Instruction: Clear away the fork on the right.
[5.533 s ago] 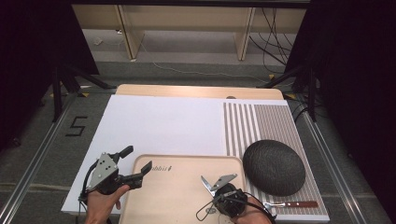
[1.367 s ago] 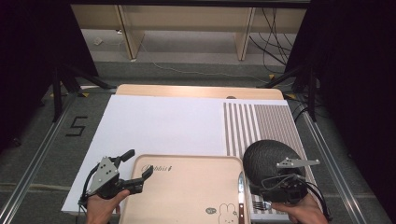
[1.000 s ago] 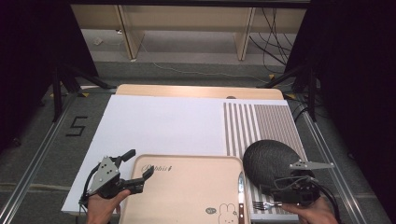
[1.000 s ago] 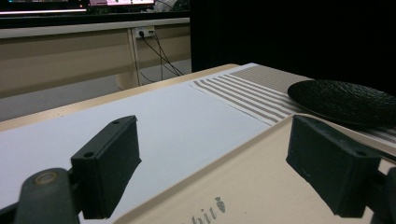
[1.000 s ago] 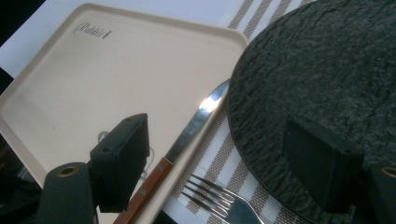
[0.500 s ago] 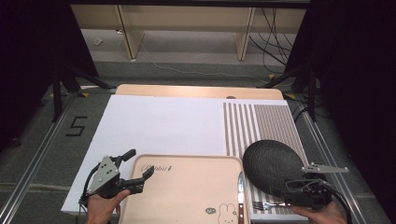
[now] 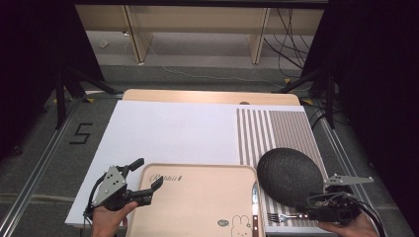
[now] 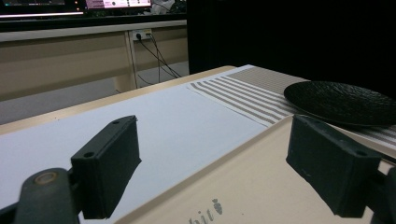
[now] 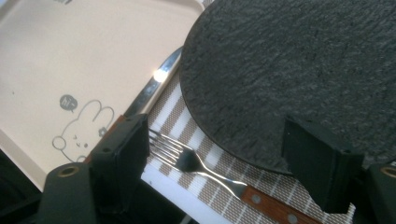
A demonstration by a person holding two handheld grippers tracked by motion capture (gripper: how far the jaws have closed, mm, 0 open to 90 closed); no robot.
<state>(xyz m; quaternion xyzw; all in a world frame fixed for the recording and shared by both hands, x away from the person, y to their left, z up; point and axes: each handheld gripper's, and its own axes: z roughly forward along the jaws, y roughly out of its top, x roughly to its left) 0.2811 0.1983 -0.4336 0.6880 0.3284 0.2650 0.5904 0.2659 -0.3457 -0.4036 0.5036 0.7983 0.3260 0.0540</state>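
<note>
A black textured plate point(image 7: 289, 174) point(image 9: 303, 74) rests on the striped mat point(image 7: 276, 129). A wooden-handled fork point(image 7: 282, 216) point(image 9: 198, 164) lies on the mat just in front of the plate. A knife point(image 7: 255, 206) point(image 9: 150, 89) lies along the right rim of the beige rabbit tray point(image 7: 197, 205) point(image 9: 79, 56). My right gripper point(image 7: 314, 208) point(image 9: 219, 145) is open at the front right, its jaws either side of the fork and apart from it. My left gripper point(image 7: 147, 173) point(image 8: 219, 158) is open over the tray's far left corner point(image 8: 233, 182), holding nothing.
A white sheet point(image 7: 168, 131) point(image 8: 140, 116) covers the table's left and middle, with bare wood point(image 7: 207, 96) at the far edge. The plate point(image 8: 345, 100) and mat point(image 8: 243, 93) show to the right in the left gripper view. Dark floor and rails surround the table.
The right gripper has moved from the tray's middle across the plate to the front right, down by the fork. The knife now lies by the tray's rim. The left gripper barely moved.
</note>
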